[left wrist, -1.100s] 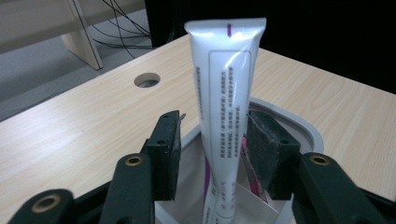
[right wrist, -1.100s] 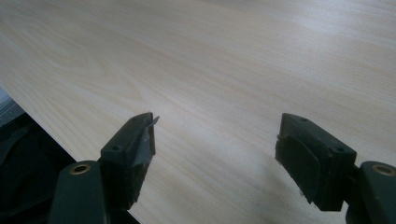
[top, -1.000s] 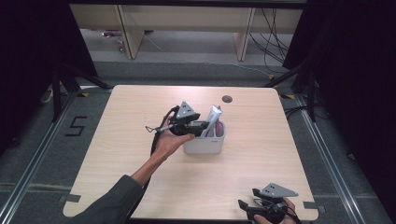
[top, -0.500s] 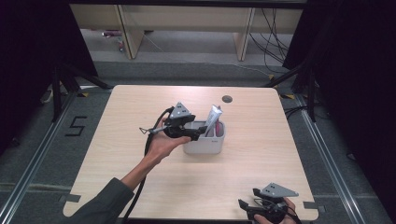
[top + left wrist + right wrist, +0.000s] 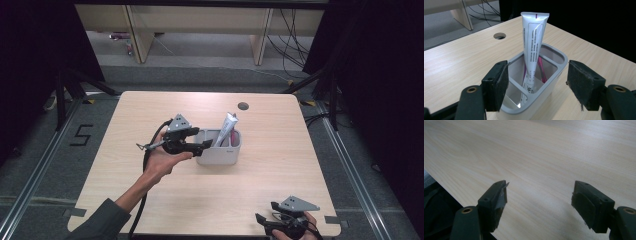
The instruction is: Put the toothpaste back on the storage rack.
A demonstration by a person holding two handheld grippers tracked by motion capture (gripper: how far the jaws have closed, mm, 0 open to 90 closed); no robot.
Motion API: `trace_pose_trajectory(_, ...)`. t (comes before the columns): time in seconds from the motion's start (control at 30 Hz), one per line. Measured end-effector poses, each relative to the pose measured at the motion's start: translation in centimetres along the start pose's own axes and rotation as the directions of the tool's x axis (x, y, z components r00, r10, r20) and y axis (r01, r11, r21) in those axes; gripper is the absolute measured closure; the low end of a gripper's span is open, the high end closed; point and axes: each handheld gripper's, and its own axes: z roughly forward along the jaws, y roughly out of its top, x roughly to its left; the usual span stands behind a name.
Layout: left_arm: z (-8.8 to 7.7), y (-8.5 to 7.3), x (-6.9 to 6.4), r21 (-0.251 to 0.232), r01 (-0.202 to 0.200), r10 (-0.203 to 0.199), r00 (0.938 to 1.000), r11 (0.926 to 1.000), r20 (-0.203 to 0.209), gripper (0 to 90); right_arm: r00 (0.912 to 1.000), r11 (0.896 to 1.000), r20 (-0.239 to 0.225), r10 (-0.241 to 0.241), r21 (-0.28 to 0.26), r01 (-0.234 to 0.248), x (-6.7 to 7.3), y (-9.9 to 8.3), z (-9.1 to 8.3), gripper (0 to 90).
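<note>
A white toothpaste tube (image 5: 534, 42) (image 5: 228, 129) stands tilted in a pale grey divided holder (image 5: 554, 75) (image 5: 220, 155) near the table's middle. Something pink (image 5: 542, 72) stands in the holder behind the tube. My left gripper (image 5: 204, 145) (image 5: 539, 86) is level at the holder's left end. Its jaws have just been opening and stand apart on either side of the holder's near corner, pads off it. My right gripper (image 5: 265, 214) (image 5: 539, 200) rests at the table's front right, open over bare wood.
A round cable hole (image 5: 243, 106) (image 5: 499, 36) lies in the tabletop beyond the holder. The table's front edge (image 5: 451, 195) runs just beside the right gripper. Wooden furniture legs and loose cables (image 5: 295, 35) are on the floor behind the table.
The left gripper has drawn back leftward from the holder and its jaws have widened. The tube stays standing in the holder. The right gripper has not moved.
</note>
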Motion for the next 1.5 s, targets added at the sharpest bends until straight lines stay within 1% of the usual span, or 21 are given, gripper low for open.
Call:
trace_pose_trajectory(0.07, -0.5, -0.2, 0.0, -0.006, 0.003, -0.003, 1.0, 1.0, 0.0, 32.9, 1.0, 1.0, 0.002, 0.001, 0.007, -0.001, 0.0, 0.0, 0.0, 28.6)
trace_pose_trajectory(0.17, -1.2, -0.3, 0.1, -0.001, 0.0, 0.0, 1.0, 1.0, 0.001, 32.3, 1.0, 1.0, 0.003, 0.0, 0.008, 0.0, 0.0, 0.0, -0.1, 28.6)
trace_pose_trajectory(0.27, -1.8, -0.4, 0.2, -0.007, 0.003, -0.003, 1.0, 1.0, 0.0, 31.7, 1.0, 1.0, 0.002, 0.002, 0.007, -0.002, -0.1, 0.0, -0.1, 28.6)
trace_pose_trajectory(0.3, -2.0, -0.4, 0.2, -0.015, 0.005, -0.005, 1.0, 0.9999, 0.005, 31.6, 1.0, 1.0, 0.003, 0.009, 0.008, -0.01, 0.0, 0.0, -0.1, 28.6)
trace_pose_trajectory(0.37, -2.4, -0.5, 0.3, -0.013, -0.001, 0.001, 1.0, 0.9999, 0.002, 31.5, 1.0, 1.0, 0.004, 0.001, 0.008, -0.002, -0.1, 0.0, -0.1, 28.6)
trace_pose_trajectory(0.63, -3.3, -0.9, 0.3, -0.018, -0.004, 0.004, 1.0, 0.9998, 0.003, 31.2, 1.0, 1.0, 0.006, 0.003, 0.009, -0.003, 0.0, 0.0, -0.1, 28.5)
trace_pose_trajectory(0.77, -3.9, -1.3, 0.3, -0.02, -0.001, 0.001, 1.0, 0.9998, 0.005, 30.3, 1.0, 1.0, 0.007, 0.002, 0.003, -0.002, 0.0, 0.0, -0.2, 28.6)
trace_pose_trajectory(0.8, -4.0, -1.4, 0.3, -0.016, -0.001, 0.001, 1.0, 0.9999, 0.003, 29.8, 0.9995, 0.999, -0.003, 0.03, 0.01, -0.03, 0.1, 0.0, -0.2, 28.6)
trace_pose_trajectory(0.87, -4.3, -1.8, 0.4, -0.01, -0.004, 0.004, 1.0, 0.9999, 0.007, 28.5, 1.0, 1.0, 0.005, 0.007, 0.006, -0.007, 0.0, 0.0, -0.1, 28.6)
trace_pose_trajectory(0.97, -4.6, -2.2, 0.4, -0.008, -0.002, 0.002, 1.0, 1.0, 0.008, 26.7, 1.0, 1.0, 0.006, 0.005, 0.008, -0.005, 0.0, 0.0, -0.1, 28.6)
trace_pose_trajectory(1.0, -4.7, -2.3, 0.4, -0.013, -0.003, 0.003, 0.9999, 0.9999, 0.015, 26.4, 1.0, 1.0, 0.005, -0.001, 0.006, 0.001, 0.0, 0.0, -0.1, 28.6)
trace_pose_trajectory(1.07, -5.0, -2.6, 0.5, -0.011, 0.0, 0.0, 0.9999, 0.9999, 0.017, 25.5, 0.9999, 1.0, 0.011, -0.002, 0.006, 0.002, 0.0, 0.0, -0.1, 28.6)
trace_pose_trajectory(1.1, -5.1, -2.7, 0.6, -0.017, 0.005, -0.004, 0.9997, 0.9998, 0.023, 24.7, 1.0, 1.0, 0.004, 0.0, 0.008, 0.0, 0.0, 0.0, -0.1, 28.6)
trace_pose_trajectory(1.13, -5.3, -2.8, 0.6, -0.009, 0.002, -0.002, 0.9999, 1.0, 0.014, 24.3, 1.0, 1.0, 0.004, 0.001, 0.007, -0.001, -0.1, 0.0, -0.1, 28.6)
trace_pose_trajectory(1.23, -5.6, -3.3, 0.7, -0.01, 0.011, -0.011, 0.9997, 0.9999, 0.022, 21.7, 1.0, 1.0, 0.005, 0.008, 0.007, -0.008, -0.1, 0.0, -0.1, 28.6)
trace_pose_trajectory(1.27, -5.7, -3.5, 0.8, -0.009, 0.007, -0.007, 0.9997, 0.9999, 0.023, 20.8, 1.0, 1.0, 0.0, 0.008, 0.008, -0.008, -0.1, 0.0, -0.1, 28.6)
trace_pose_trajectory(1.3, -5.9, -3.6, 0.7, -0.007, 0.013, -0.013, 0.9997, 0.9999, 0.02, 20.1, 1.0, 1.0, 0.002, 0.008, 0.006, -0.008, -0.1, 0.0, -0.1, 28.6)
trace_pose_trajectory(1.33, -6.0, -3.8, 0.8, -0.009, 0.012, -0.012, 0.9995, 0.9999, 0.028, 19.5, 1.0, 1.0, 0.004, 0.005, 0.005, -0.005, -0.1, 0.0, -0.1, 28.6)
trace_pose_trajectory(1.4, -6.3, -4.0, 0.7, -0.006, 0.012, -0.012, 0.9997, 0.9999, 0.021, 18.5, 1.0, 1.0, -0.003, 0.003, 0.001, -0.003, -0.1, 0.0, 0.0, 28.6)
trace_pose_trajectory(1.43, -6.4, -4.2, 0.7, -0.011, 0.007, -0.006, 0.9996, 0.9999, 0.028, 18.2, 1.0, 1.0, -0.002, 0.006, 0.002, -0.006, -0.1, 0.0, 0.0, 28.6)
trace_pose_trajectory(1.5, -6.8, -4.5, 0.6, -0.009, 0.004, -0.004, 0.9996, 1.0, 0.027, 17.1, 1.0, 1.0, -0.003, 0.003, 0.0, -0.003, -0.1, 0.0, 0.0, 28.6)
